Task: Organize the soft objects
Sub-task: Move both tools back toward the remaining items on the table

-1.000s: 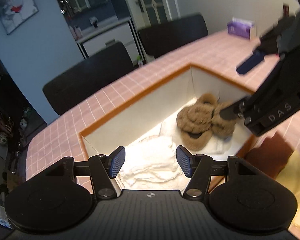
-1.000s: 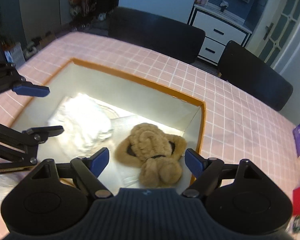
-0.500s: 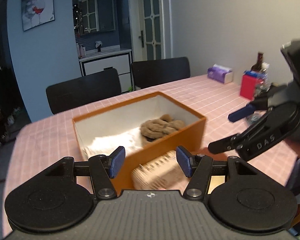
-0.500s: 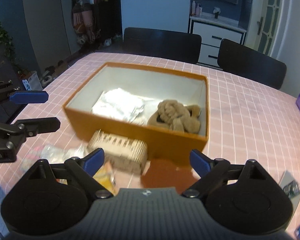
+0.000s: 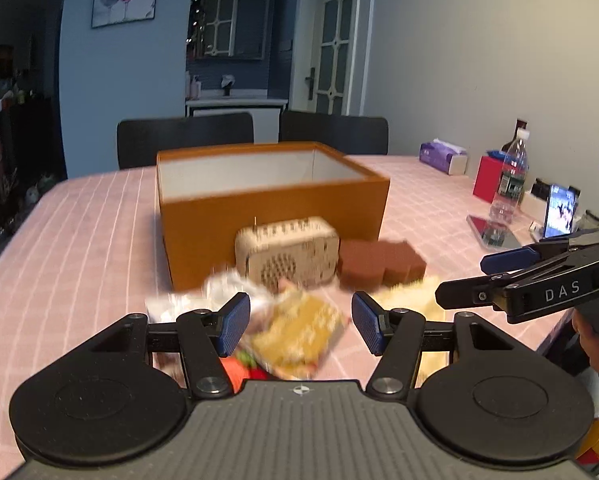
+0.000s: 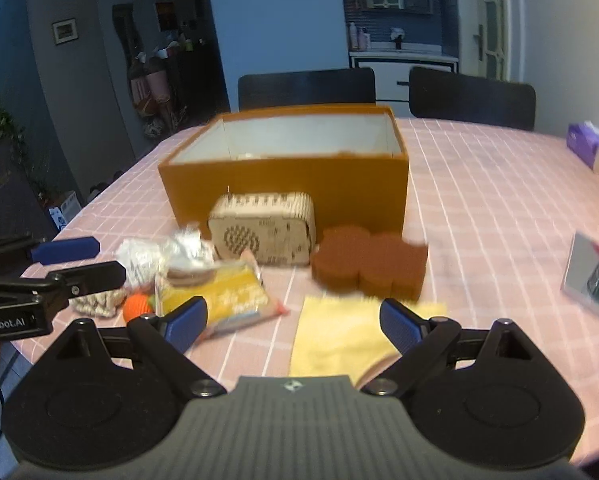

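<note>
An open orange box (image 5: 271, 204) (image 6: 291, 172) stands mid-table; its contents are hidden from this low angle. In front of it lie a beige patterned pouch (image 5: 287, 250) (image 6: 263, 228), a brown sponge (image 5: 381, 266) (image 6: 369, 266), a yellow cloth (image 6: 339, 332), a yellow snack packet (image 5: 299, 330) (image 6: 223, 296), a crinkled silver wrapper (image 6: 159, 254) and an orange knitted ball (image 6: 137, 308). My left gripper (image 5: 299, 322) is open and empty, just above the snack packet. My right gripper (image 6: 293, 322) is open and empty, over the yellow cloth.
The table has a pink checked cloth (image 6: 479, 184). Two black chairs (image 5: 185, 136) stand behind it. At the right are a purple tissue box (image 5: 443, 156), a red box (image 5: 489, 178), a water bottle (image 5: 511, 176) and phones (image 5: 493, 232).
Both grippers have pulled back and down from above the box to the near table edge. The slippers and white cloth inside the box are no longer visible.
</note>
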`<action>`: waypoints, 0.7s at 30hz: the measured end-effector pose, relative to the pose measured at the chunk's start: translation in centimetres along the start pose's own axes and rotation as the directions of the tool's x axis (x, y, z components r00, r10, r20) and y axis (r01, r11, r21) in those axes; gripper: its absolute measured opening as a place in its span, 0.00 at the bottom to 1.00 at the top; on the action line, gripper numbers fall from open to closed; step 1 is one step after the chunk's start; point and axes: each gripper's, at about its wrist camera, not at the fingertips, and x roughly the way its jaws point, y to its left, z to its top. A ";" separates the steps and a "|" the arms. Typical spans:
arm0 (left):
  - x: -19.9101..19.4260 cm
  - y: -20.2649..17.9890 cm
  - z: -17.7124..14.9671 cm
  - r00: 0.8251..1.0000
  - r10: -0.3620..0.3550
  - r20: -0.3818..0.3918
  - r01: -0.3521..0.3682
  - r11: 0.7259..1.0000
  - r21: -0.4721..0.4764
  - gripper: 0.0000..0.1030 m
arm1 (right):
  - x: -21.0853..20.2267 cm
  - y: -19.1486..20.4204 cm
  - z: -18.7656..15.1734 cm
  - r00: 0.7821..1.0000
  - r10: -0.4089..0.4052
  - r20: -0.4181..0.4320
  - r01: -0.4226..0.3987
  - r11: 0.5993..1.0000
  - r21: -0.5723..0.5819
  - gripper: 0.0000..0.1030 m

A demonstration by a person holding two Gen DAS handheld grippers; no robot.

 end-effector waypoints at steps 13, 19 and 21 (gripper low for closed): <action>1.9 0.2 -4.7 0.990 0.119 -0.074 -0.119 0.993 0.013 0.71 | 3.6 -0.2 -4.7 0.996 -0.027 -0.080 0.030 0.999 0.033 0.89; 2.3 0.3 -4.5 0.982 0.178 -0.063 -0.175 0.983 0.049 0.72 | 4.7 1.4 -3.7 0.997 -0.028 -0.072 0.025 0.999 -0.031 0.89; 2.2 0.9 -4.2 0.983 0.173 -0.057 -0.171 0.984 0.039 0.72 | 5.1 1.5 -3.3 0.997 -0.032 -0.070 0.029 0.999 -0.045 0.89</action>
